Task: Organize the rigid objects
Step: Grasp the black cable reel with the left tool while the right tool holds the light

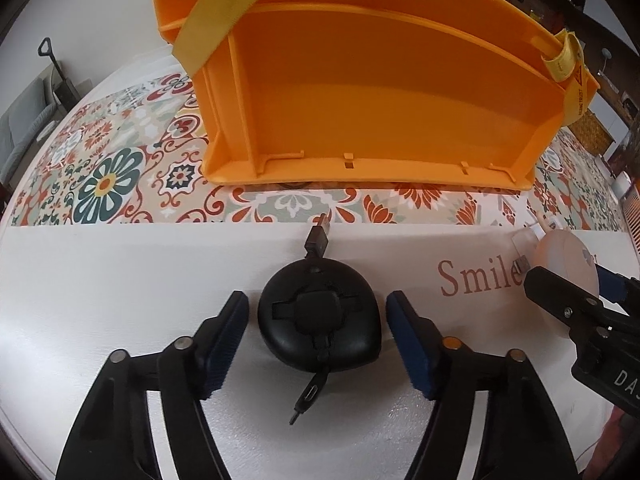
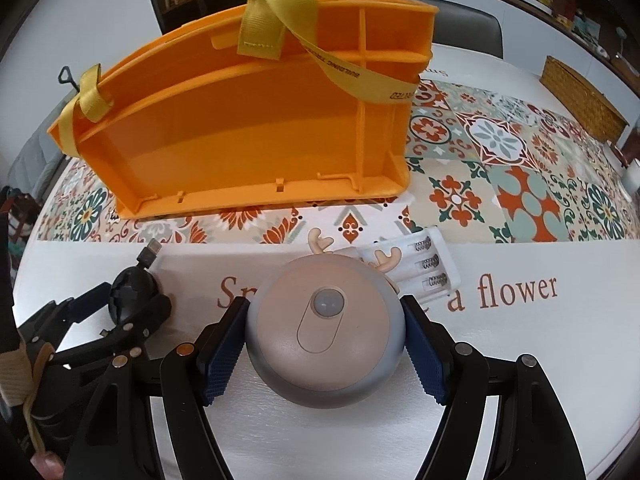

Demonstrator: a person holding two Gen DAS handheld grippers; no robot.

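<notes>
A black retractable cable reel point(image 1: 318, 322) with USB plugs lies on the white table. My left gripper point(image 1: 318, 312) is open around it, a small gap on each side. In the right wrist view the reel point(image 2: 130, 292) sits at the left between those fingers. A round pink-grey sensor light point(image 2: 324, 332) with small antlers lies between the fingers of my right gripper point(image 2: 324, 332); the pads touch or nearly touch its sides. The light also shows in the left wrist view point(image 1: 566, 264). An orange organizer box point(image 1: 372, 92) with yellow straps stands behind, its open side facing me; it shows too in the right wrist view point(image 2: 248, 128).
A white battery holder point(image 2: 420, 264) lies just behind the light. A patterned runner point(image 2: 500, 184) crosses the table under the box. A wicker box point(image 2: 584, 104) stands at the far right. A chair back point(image 2: 468, 28) is behind the table.
</notes>
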